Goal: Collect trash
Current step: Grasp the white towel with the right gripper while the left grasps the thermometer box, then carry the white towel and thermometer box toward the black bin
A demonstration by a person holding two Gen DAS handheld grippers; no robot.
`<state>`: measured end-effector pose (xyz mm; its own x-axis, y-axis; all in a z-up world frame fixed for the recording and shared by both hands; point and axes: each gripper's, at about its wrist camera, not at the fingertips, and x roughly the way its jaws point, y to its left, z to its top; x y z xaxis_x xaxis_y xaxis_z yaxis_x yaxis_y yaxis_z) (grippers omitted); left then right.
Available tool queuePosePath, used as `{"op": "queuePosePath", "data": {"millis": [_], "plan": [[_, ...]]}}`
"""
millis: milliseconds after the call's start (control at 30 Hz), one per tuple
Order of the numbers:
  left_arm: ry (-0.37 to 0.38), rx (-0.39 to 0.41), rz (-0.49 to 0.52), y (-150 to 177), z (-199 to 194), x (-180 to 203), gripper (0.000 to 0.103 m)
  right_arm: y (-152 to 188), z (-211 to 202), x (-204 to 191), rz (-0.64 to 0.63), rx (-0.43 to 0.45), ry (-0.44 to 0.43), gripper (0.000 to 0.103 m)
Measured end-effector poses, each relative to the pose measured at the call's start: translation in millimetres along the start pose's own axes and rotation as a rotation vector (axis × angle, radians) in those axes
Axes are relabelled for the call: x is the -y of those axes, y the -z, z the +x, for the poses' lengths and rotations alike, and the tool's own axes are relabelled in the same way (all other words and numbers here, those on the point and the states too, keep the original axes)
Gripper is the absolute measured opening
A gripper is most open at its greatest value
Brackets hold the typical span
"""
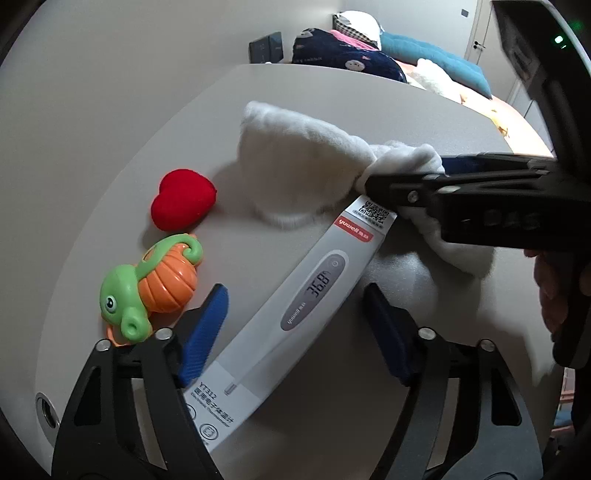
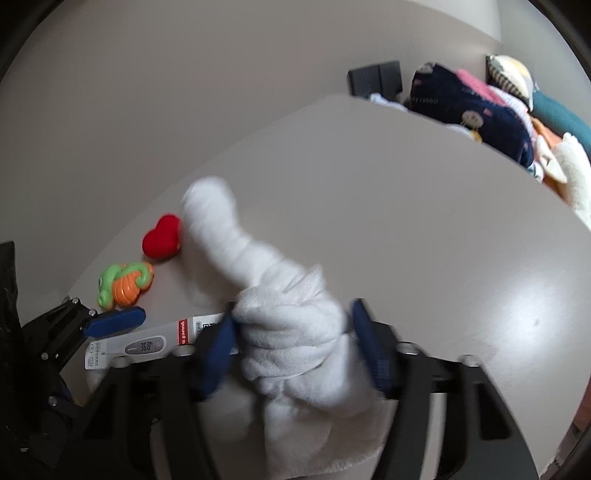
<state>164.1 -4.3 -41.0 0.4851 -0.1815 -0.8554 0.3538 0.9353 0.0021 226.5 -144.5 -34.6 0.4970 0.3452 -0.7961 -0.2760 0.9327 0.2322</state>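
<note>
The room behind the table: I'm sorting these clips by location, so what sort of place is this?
Probably a bedroom or a child's room at home. A bed piled with pillows and patterned bedding stands behind the grey table, and small toys, a red plush heart and a green-and-orange plastic toy, lie on it.

A home is shown, most likely a bedroom or a child's room. Beyond the far edge of a pale grey table (image 1: 332, 92), a bed is seen heaped with soft bedding: a dark blue blanket (image 1: 347, 55) printed with small cartoon figures, a teal cushion (image 1: 443, 55), a checked pillow (image 1: 354, 24) and pink and orange fabrics. A plain beige wall (image 1: 129, 55) is seen behind, and a white door with a handle (image 1: 480, 40) is seen past the bed. Near the table's left edge, a red plush heart (image 1: 183, 199) and a green and orange plastic toy (image 1: 155, 284) are laid, as are found in a household with children.
</note>
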Motion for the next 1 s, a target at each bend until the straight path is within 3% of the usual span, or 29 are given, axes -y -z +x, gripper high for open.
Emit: {"op": "queuePosePath", "data": {"millis": [133, 300, 467, 1000], "plan": [[0.004, 0.008, 0.012, 4, -4, 3, 0.055, 2, -2, 2, 0.016, 0.008, 0.005, 0.046], [-0.007, 0.023, 0.008, 3, -5, 6, 0.029, 6, -7, 8, 0.05, 0.021, 0.01, 0.045], [-0.043, 0.037, -0.019, 1, -5, 8, 0.028, 10, -16, 14, 0.068, 0.026, 0.009, 0.045], [-0.046, 0.081, -0.095, 9, -31, 38, 0.027, 31, -64, 32, 0.083, 0.07, 0.03, 0.045]]}}
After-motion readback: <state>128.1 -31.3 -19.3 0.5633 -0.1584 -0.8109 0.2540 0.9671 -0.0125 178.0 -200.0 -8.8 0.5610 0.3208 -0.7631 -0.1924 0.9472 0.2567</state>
